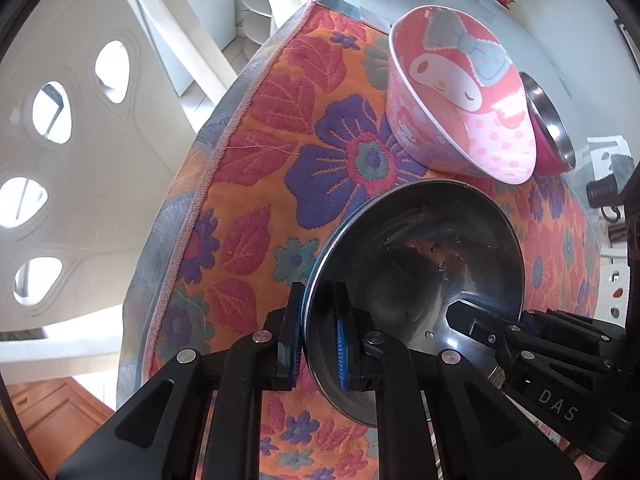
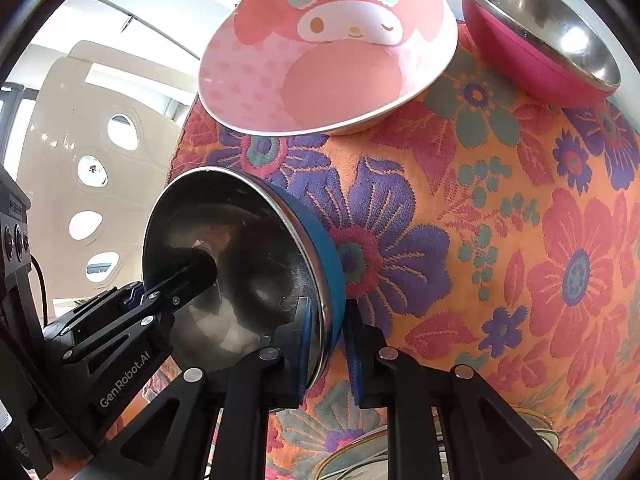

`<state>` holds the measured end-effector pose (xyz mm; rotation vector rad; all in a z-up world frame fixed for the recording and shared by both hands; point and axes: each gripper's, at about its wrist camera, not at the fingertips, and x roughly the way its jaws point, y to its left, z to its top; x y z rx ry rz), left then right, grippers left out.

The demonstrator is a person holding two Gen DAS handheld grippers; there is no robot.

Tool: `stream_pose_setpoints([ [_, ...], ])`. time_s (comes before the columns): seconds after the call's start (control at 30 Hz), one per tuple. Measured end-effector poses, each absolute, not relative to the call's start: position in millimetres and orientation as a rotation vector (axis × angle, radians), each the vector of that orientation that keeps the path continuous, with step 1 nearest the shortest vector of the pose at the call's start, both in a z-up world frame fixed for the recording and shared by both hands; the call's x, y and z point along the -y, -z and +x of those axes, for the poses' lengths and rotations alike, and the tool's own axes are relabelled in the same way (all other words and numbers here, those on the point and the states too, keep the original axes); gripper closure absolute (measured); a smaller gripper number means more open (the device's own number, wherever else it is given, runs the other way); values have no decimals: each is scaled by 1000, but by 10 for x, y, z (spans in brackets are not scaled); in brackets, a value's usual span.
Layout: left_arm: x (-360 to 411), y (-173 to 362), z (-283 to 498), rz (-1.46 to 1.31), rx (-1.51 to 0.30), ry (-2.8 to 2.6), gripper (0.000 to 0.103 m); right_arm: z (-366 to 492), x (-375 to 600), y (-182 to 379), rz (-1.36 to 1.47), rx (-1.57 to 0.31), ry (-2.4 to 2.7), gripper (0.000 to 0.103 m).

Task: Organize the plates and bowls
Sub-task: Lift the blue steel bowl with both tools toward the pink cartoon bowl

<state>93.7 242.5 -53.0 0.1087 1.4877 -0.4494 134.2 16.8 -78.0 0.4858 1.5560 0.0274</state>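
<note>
Left wrist footage showed the left gripper (image 1: 318, 336) with its jaws closed on the near rim of a steel bowl with a blue outside (image 1: 416, 280), one blue pad inside the rim and one outside. From the other side, the right gripper (image 1: 460, 312) reached in, and the right wrist view confirmed that the right gripper (image 2: 326, 344) also pinched that same bowl (image 2: 240, 264) by its rim, so both jaws were gripping one bowl between them, which looked tipped on edge rather than resting flat on the floral cloth (image 1: 256, 184) that covered the bench. Whether its base touched the cloth could not be told. Beyond it, a pink cartoon bowl (image 2: 328, 60) sat on the cloth, and just beside that stood a steel bowl with a magenta outside (image 2: 540, 40); whether those two touched was unclear. None of the three bowls was nested in another, so the sorting seemed to be at an early or middle stage: the blue-sided bowl was in hand and not yet placed, and the other two were loose. At the bottom edge of the right wrist view, what looked like plate rims (image 2: 360, 460) showed partly, perhaps a stack, though too little was visible to be sure. As a judgement, the stacking of the bowls remained to be done.
</note>
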Motion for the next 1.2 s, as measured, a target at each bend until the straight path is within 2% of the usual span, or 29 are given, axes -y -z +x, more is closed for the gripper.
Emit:
stream_pose_setpoints([
  [0.57,-2418,287,922,157,-1453,411,92,1411,-151,567,459,-1536,-68,90],
  [1.2,-2431,-347,1079,64,-1376,440,92,1436,136,-160,484,-1405,-93,89],
])
